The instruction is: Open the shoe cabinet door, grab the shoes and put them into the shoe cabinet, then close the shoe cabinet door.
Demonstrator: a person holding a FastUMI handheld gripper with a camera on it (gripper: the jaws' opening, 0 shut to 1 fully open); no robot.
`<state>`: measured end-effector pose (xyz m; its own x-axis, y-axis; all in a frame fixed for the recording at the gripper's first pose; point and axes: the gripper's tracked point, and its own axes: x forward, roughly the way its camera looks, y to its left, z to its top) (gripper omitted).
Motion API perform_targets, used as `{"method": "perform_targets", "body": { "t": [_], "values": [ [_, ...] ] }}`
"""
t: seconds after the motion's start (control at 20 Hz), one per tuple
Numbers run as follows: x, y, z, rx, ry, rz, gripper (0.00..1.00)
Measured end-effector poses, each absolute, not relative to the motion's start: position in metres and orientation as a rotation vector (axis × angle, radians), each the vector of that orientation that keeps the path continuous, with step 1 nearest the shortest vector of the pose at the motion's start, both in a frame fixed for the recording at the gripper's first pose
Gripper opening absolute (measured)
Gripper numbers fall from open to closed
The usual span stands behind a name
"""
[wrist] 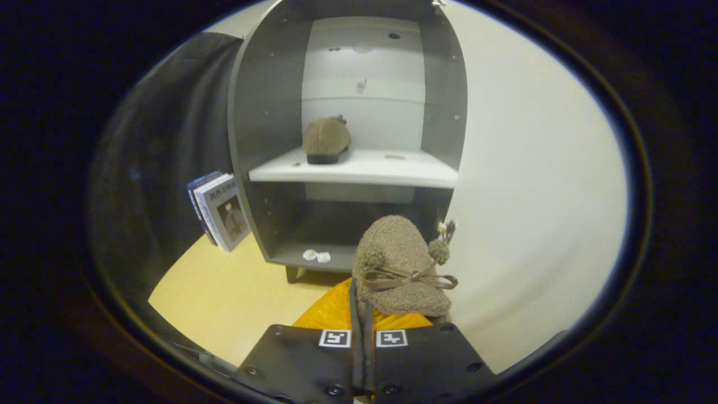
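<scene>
Right, my fingers (363, 314) are nearly closed, pinching the fuzzy shoe (401, 269) by its soft rim; it's light and floppy, so I grip firmly. Its mate (326, 140) sits on the open cabinet's shelf (387, 171) ahead.

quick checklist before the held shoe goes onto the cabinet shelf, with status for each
1. Grip: gripper closed on the fuzzy shoe, fingers together at its edge: ok.
2. Cabinet door open, swung right: ok.
3. First shoe already on the white shelf, left side: ok.
4. Free shelf space right of first shoe: ok.
5. Held shoe's height against the shelf: cannot tell.
6. Small white bits on the bottom board, away from the shelf: ok.
</scene>
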<state>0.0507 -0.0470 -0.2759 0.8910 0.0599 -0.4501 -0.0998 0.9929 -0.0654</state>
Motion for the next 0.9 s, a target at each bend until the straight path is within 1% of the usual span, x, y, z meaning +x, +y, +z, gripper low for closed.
{"method": "perform_targets", "body": {
  "t": [0.2,0.5,0.7,0.9],
  "values": [
    [0.092,-0.037,-0.21,-0.099,0.364,0.083,0.02],
    [0.179,-0.033,-0.16,-0.146,0.3,0.028,0.02],
    [0.253,-0.034,-0.155,-0.165,0.293,-0.003,0.02],
    [0.315,-0.04,-0.165,-0.191,0.319,-0.017,0.02]
  ]
}}
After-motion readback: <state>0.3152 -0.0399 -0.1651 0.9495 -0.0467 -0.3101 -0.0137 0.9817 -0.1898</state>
